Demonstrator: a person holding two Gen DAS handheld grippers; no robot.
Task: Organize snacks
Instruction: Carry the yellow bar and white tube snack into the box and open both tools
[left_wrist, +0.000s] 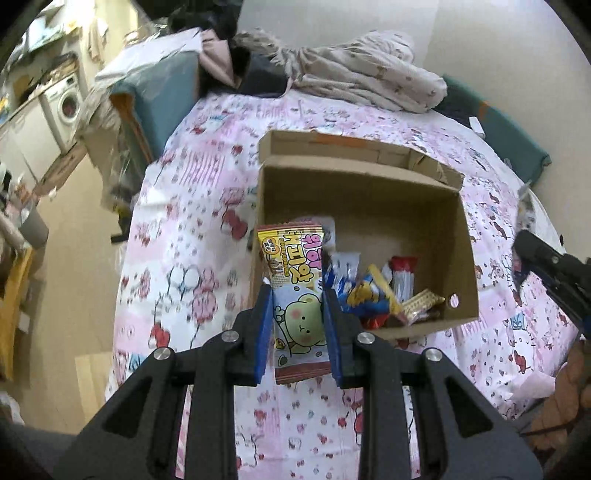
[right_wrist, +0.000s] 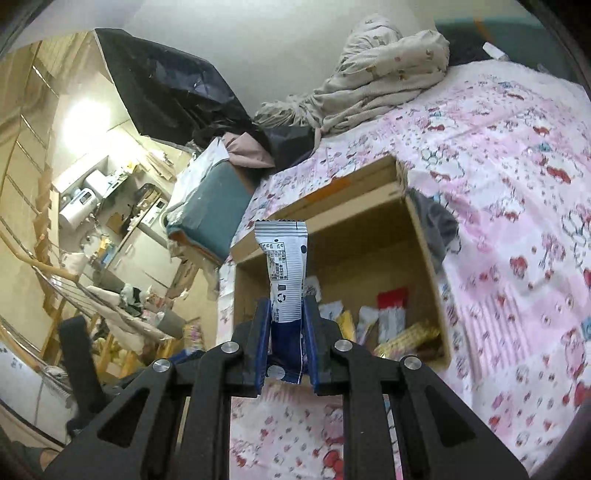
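My left gripper (left_wrist: 298, 295) is shut on a yellow cookie packet (left_wrist: 295, 284) with a green cartoon face, held above the near-left corner of an open cardboard box (left_wrist: 458, 236). Several wrapped snacks (left_wrist: 384, 291) lie along the box's near wall. My right gripper (right_wrist: 286, 306) is shut on a white and dark blue snack bar (right_wrist: 284, 273), which stands upright in front of the same cardboard box (right_wrist: 424, 236). Snacks (right_wrist: 391, 321) show inside the box beyond it. The right gripper's black fingers (left_wrist: 546, 258) enter the left wrist view at the right edge.
The box rests on a bed with a pink cartoon-print cover (left_wrist: 207, 206). A bundled beige blanket (left_wrist: 362, 74) and dark clothes lie at the far end. A teal cushion (right_wrist: 207, 218) sits beside the bed, with a cluttered room and a washing machine (left_wrist: 68, 101) to the left.
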